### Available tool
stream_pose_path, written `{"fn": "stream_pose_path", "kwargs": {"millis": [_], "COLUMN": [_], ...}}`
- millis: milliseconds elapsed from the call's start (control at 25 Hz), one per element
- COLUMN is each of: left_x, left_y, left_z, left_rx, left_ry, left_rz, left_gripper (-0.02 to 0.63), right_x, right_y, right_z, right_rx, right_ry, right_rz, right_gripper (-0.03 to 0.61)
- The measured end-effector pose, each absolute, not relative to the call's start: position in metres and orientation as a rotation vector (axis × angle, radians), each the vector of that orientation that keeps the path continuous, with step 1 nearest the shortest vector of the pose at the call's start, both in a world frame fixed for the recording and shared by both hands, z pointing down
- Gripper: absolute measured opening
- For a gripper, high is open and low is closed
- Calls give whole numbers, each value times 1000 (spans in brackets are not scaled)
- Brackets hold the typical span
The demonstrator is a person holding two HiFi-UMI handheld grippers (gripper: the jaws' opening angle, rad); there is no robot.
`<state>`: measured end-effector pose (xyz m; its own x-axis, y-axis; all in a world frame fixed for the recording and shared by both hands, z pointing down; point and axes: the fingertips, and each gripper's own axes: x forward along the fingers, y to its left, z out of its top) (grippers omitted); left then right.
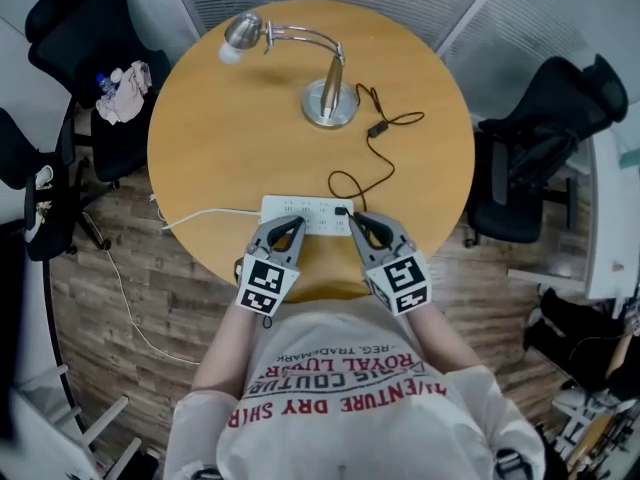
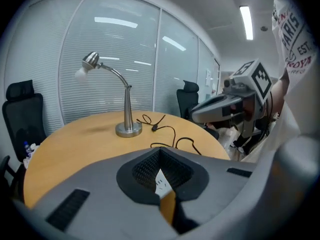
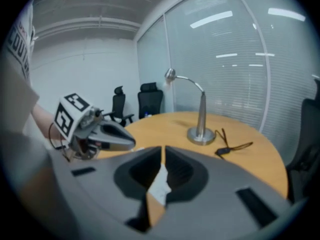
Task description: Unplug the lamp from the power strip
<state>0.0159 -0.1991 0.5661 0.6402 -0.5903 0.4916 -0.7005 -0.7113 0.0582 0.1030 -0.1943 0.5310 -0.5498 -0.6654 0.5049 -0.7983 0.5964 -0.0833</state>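
Note:
A silver desk lamp (image 1: 328, 98) stands at the far side of the round wooden table (image 1: 230, 138). Its black cord (image 1: 378, 158) winds back to a black plug (image 1: 341, 210) seated in the white power strip (image 1: 305, 208) near the table's front edge. My right gripper (image 1: 352, 218) is shut, its tip right beside the plug, with nothing seen between the jaws. My left gripper (image 1: 297, 224) is shut too, its tip over the strip's front edge. In the left gripper view the closed jaws (image 2: 160, 150) point toward the lamp (image 2: 127, 109). The right gripper view shows closed jaws (image 3: 163, 148) above the white strip (image 3: 160, 186).
The strip's white cable (image 1: 200, 216) runs off the table's left edge down to the wooden floor. Black office chairs stand at the left (image 1: 90, 38) and right (image 1: 540, 158) of the table. A switch (image 1: 377, 128) sits along the lamp cord.

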Motion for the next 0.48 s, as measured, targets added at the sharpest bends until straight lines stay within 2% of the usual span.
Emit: {"fn": "stream_pose_path", "kwargs": {"millis": [280,360,480], "left_x": [32,33,34], "left_y": [-204,-210,-216], "left_z": [640,655,669], "left_rx": [2552,2520,2461], "left_ry": [-932,-915,-902], "left_rz": [1073,1160,1220], "left_gripper": [28,28,28], "right_x": [97,96,98], "right_y": [-202,-203,-202], "right_z": [549,560,583], "right_rx": [956,867,738], "right_ry": [-2360,-2314,-2219], "right_rz": [375,332,282], "right_gripper": [35,124,144]}}
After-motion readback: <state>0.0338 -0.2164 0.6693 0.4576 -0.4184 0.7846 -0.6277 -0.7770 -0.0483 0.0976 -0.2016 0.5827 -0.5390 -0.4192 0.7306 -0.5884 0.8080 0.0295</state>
